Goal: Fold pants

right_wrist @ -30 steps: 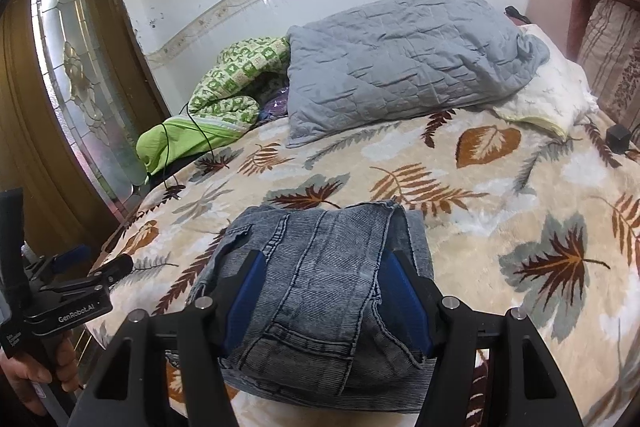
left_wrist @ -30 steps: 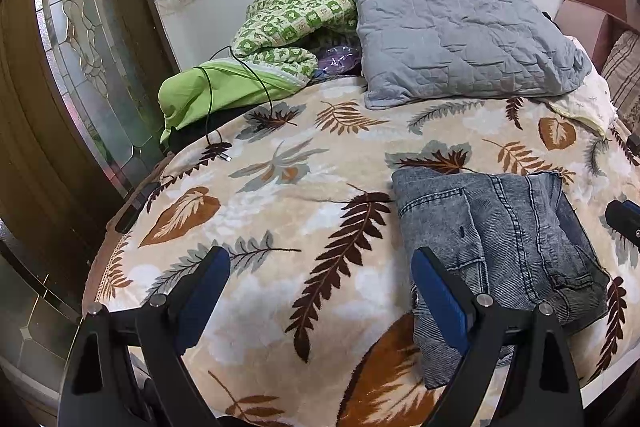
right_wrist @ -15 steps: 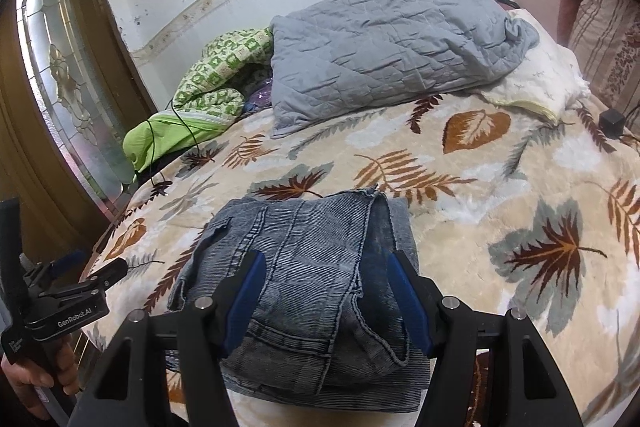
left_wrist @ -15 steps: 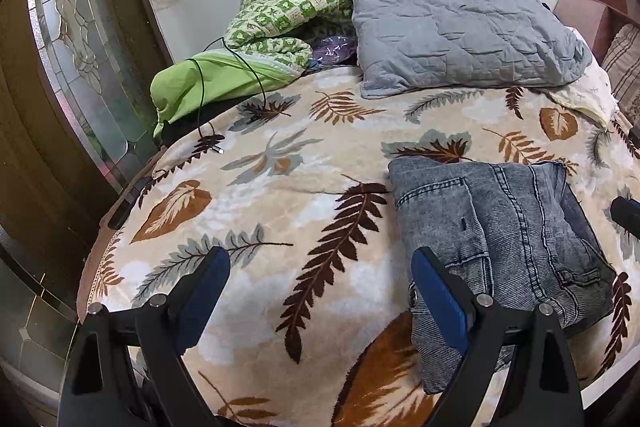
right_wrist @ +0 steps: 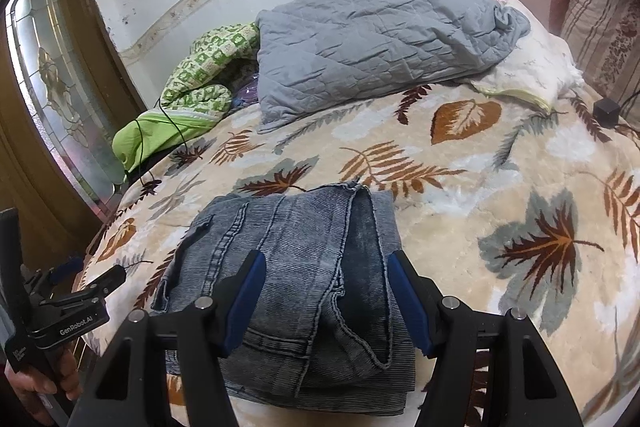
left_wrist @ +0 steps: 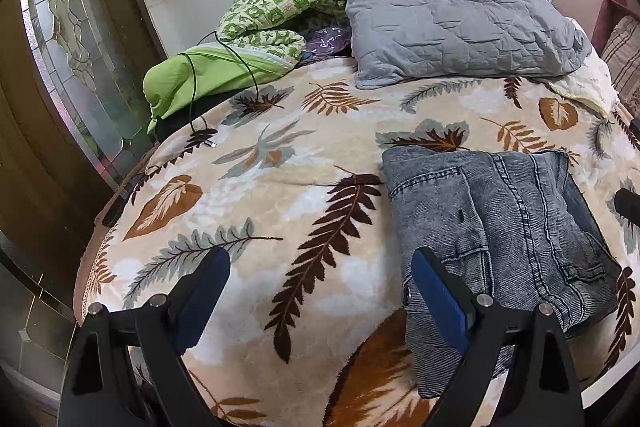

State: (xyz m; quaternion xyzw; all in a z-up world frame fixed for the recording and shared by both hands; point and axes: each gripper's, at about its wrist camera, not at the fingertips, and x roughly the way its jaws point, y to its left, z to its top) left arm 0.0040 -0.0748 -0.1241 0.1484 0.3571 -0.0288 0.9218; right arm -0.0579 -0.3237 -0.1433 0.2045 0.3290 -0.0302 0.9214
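bed [left_wrist: 280, 211]: folded jeans [right_wrist: 304, 267], pillow [right_wrist: 372, 43] behind.

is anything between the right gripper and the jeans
Nothing visible. The right gripper is open directly over the folded jeans, its fingers straddling the near end, with only denim between them. The left gripper is off to the side, open over the leaf blanket.

A home bedroom: a bed [left_wrist: 280, 195] (leaf-print blanket), grey pillow [left_wrist: 452, 19], and stained-glass door [left_wrist: 76, 39].
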